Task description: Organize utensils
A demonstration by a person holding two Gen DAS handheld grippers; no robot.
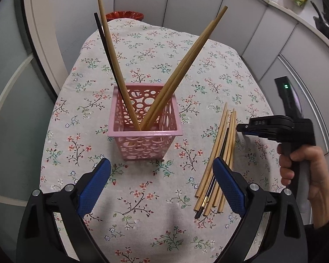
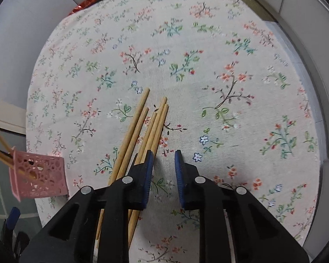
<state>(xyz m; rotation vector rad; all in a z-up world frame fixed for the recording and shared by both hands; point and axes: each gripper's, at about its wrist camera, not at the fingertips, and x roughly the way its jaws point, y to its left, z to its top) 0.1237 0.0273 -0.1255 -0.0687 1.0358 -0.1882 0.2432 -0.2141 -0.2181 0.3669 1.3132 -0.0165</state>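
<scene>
Hovering over the loose chopsticks [image 2: 140, 129] on the floral surface [image 2: 208, 54], I keep my right gripper [image 2: 163, 160] narrowed to a small gap with nothing between its jaws (the bundle lies just left of them), presumably to pinch one stick. My left gripper [image 1: 162, 171] stands wide open and empty near the pink basket [image 1: 145, 141], likely ready to steady it. The basket already holds four chopsticks [image 1: 175, 74] leaning apart, one of them black.
</scene>
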